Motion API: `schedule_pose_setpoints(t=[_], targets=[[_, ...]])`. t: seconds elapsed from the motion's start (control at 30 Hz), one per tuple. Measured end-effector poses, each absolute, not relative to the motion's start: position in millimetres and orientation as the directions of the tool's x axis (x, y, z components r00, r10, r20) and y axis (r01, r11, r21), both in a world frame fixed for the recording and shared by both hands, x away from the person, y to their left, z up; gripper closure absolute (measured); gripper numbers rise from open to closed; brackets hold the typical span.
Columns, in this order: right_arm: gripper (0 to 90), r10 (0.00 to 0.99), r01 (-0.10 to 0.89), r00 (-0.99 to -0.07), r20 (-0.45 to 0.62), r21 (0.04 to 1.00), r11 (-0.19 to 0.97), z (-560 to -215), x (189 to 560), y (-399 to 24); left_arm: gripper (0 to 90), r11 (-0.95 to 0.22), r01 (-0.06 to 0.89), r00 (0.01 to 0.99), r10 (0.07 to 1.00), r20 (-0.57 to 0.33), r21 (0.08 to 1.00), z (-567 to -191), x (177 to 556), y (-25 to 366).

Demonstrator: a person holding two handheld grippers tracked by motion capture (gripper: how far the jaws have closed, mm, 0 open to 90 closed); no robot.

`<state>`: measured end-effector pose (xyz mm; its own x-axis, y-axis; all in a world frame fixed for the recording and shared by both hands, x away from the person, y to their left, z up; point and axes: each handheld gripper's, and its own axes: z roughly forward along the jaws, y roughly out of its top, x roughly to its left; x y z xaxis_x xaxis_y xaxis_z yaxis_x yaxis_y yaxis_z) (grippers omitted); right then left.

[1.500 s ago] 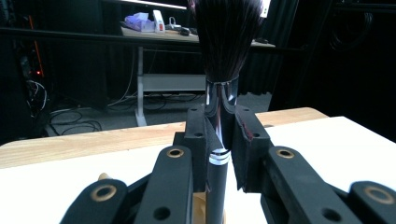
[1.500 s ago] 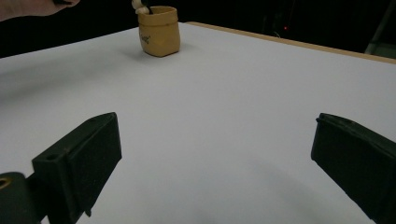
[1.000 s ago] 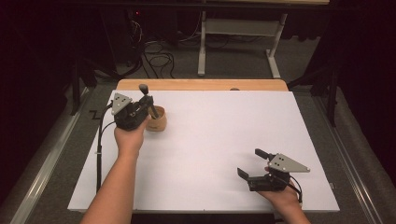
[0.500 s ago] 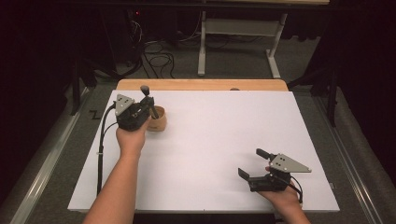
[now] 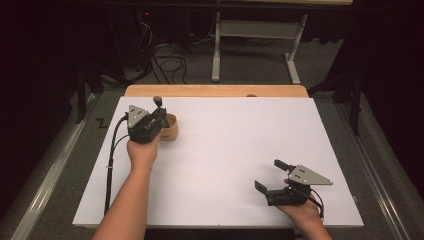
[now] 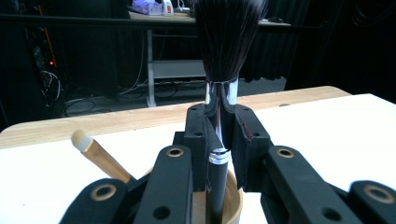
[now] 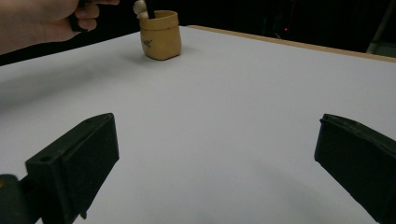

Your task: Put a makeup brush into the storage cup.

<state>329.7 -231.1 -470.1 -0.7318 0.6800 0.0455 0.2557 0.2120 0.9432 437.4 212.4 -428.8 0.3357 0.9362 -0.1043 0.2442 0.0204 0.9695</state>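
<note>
At the table's far left, the left gripper clamps a black makeup brush just below its silver ferrule. In the left gripper view the two pads press the handle from both sides, jaws nearly together with only the slim handle between them. The brush stands upright, dark bristles fanning out at the top, its lower end dipping into a small tan cup directly under the jaws. Whether the handle's end touches the cup's bottom cannot be told.

A second brush, with a pale wooden handle and cream tip, leans tilted in the same cup, off to the left of the jaws in that view. From above, the cup sits on the white tabletop just beside the left hand, the gripper's body over its near rim and the black brush head rising above it.

The right gripper rests near the table's front right corner, well apart from the cup. Its jaws stand wide apart with nothing between them; in its own view the two black pads frame bare white tabletop, the cup far off beside the left hand.
</note>
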Motion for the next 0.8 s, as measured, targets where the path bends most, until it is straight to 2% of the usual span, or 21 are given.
schedule_pose_setpoints(t=[0.8], targets=[[1.8,0.674,0.257,-0.737,0.044,0.941,0.219,-471.5,329.4,-228.9,77.6,0.000,0.290,0.327,0.940,-0.099,0.957,-447.7,436.3,208.7]])
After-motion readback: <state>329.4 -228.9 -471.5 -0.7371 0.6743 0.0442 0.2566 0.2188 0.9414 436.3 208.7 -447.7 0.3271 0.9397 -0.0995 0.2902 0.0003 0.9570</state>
